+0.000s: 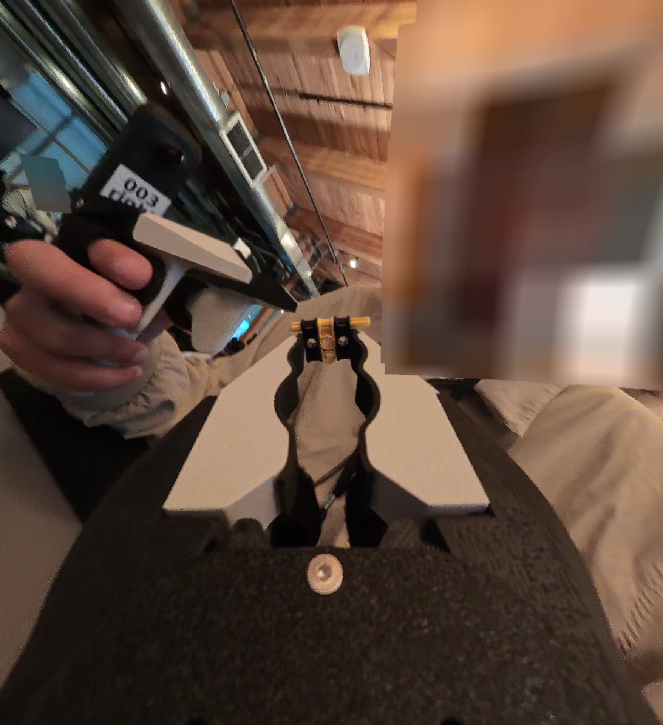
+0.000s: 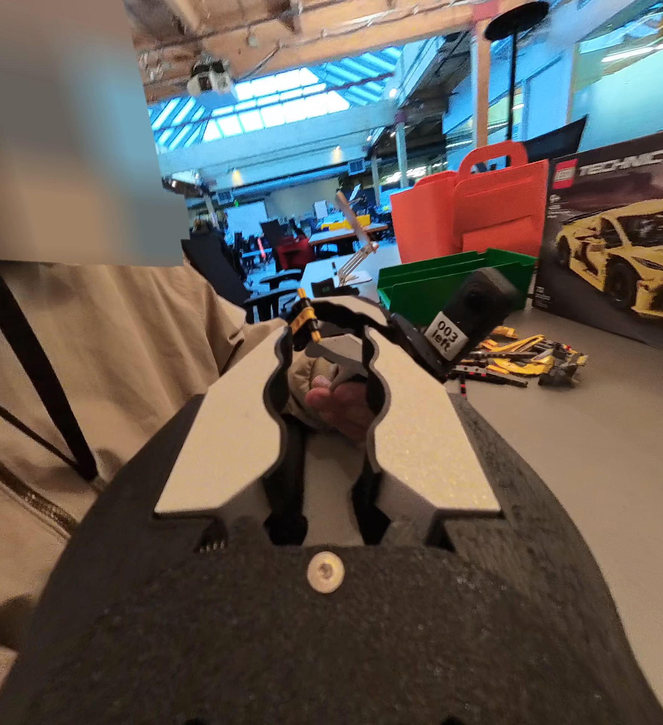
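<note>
- the left claw sits at the centre of the left wrist view, its two black fingertips closed in on a small yellow and black brick assembly (a yellow axle runs crosswise through black connectors, with a yellow piece hanging between them).
- the right claw comes in from the upper left of that view, held by a hand; its dark tip ends just beside the left end of the yellow axle, and i cannot tell whether they touch.
- in the right wrist view the right claw has its tips narrowly apart and nothing clearly between them; the brick assembly shows at the tip of its left finger, gripped by the other claw, which enters from the right of centre.
- the holder's other hand shows through the gap between the fingers.
- at right of the right wrist view, on the grey worktop, lies a part-built yellow and black model car.
- behind it stand a green bin, an orange bag and a printed box with a yellow car.
- a beige jacket fills the left side.
</note>
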A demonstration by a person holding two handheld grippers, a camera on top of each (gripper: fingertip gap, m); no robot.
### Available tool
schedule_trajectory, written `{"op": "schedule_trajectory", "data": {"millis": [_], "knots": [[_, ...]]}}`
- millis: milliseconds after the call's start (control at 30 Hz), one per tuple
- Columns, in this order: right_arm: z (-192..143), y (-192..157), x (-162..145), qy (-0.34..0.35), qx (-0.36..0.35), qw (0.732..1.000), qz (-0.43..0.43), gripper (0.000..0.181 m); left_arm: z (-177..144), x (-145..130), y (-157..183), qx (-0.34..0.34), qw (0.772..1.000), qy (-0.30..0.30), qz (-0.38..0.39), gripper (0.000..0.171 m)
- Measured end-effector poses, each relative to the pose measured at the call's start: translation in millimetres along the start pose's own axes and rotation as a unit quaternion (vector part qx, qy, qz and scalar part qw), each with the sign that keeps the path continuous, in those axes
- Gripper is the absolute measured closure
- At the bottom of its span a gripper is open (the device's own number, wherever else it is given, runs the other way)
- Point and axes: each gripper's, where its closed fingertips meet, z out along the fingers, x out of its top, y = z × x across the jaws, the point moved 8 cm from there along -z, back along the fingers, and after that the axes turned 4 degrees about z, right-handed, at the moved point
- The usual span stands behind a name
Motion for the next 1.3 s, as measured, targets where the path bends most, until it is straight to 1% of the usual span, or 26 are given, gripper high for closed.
{"op": "schedule_trajectory", "data": {"millis": [100, 133, 167, 233, 333, 433, 500, 567, 600, 633, 733, 800, 867, 900, 933, 1000, 1100, 1167, 1233, 1300], "knots": [[8, -10, -9, -0.052, 0.026, 0.998, -0.019, 0.149, 7, -9, -2, 0.003, 0.999, -0.04, -0.009, 0.149], [9, -14, -11, -0.064, 0.044, 0.997, -0.013, 0.154, 8, -10, -3, 0.003, 0.999, -0.043, -0.011, 0.149], [11, -16, -13, -0.075, 0.049, 0.996, -0.013, 0.155, 9, -11, -4, 0.005, 0.999, -0.045, -0.012, 0.149], [13, -18, -15, -0.084, 0.043, 0.995, -0.025, 0.16, 9, -13, -6, 0.003, 0.998, -0.055, -0.018, 0.149], [10, -17, -14, -0.088, 0.041, 0.995, -0.023, 0.172, 8, -12, -8, 0.013, 0.999, -0.044, -0.021, 0.149], [8, -11, -15, -0.096, 0.024, 0.995, -0.023, 0.172, 3, -9, -12, 0.038, 0.998, -0.034, -0.024, 0.149], [4, 1, -13, -0.11, -0.02, 0.994, -0.011, 0.173, -7, -2, -18, 0.086, 0.996, -0.002, -0.025, 0.149], [-6, 16, -14, -0.132, -0.084, 0.988, -0.01, 0.174, -20, 7, -27, 0.16, 0.986, 0.034, -0.017, 0.148], [-10, 23, -15, -0.141, -0.114, 0.983, -0.008, 0.174, -26, 10, -28, 0.194, 0.98, 0.04, 0.0, 0.151], [-14, 28, -17, -0.146, -0.136, 0.98, -0.004, 0.174, -30, 11, -28, 0.218, 0.975, 0.036, 0.025, 0.154], [-18, 40, -22, -0.153, -0.167, 0.974, 0.024, 0.174, -33, 10, -33, 0.295, 0.952, -0.008, 0.079, 0.153], [-19, 44, -26, -0.157, -0.173, 0.971, 0.043, 0.174, -32, 8, -35, 0.332, 0.936, -0.027, 0.116, 0.152], [-20, 49, -30, -0.161, -0.182, 0.968, 0.056, 0.174, -32, 7, -37, 0.372, 0.914, -0.054, 0.154, 0.153], [-20, 49, -31, -0.16, -0.175, 0.969, 0.063, 0.174, -31, 6, -38, 0.385, 0.904, -0.068, 0.17, 0.156], [-19, 48, -32, -0.157, -0.168, 0.971, 0.071, 0.174, -30, 5, -38, 0.394, 0.897, -0.076, 0.184, 0.164], [-20, 49, -33, -0.155, -0.166, 0.971, 0.079, 0.174, -29, 5, -37, 0.399, 0.893, -0.079, 0.195, 0.164], [-18, 47, -35, -0.166, -0.155, 0.971, 0.081, 0.174, -27, 5, -38, 0.392, 0.897, -0.068, 0.193, 0.162], [-15, 46, -38, -0.176, -0.147, 0.97, 0.082, 0.174, -25, 4, -37, 0.389, 0.895, -0.077, 0.202, 0.164], [-13, 44, -38, -0.163, -0.136, 0.974, 0.076, 0.174, -25, 5, -34, 0.381, 0.897, -0.077, 0.21, 0.164], [-11, 44, -36, -0.138, -0.135, 0.978, 0.076, 0.174, -26, 8, -32, 0.371, 0.906, -0.053, 0.197, 0.165]]}}
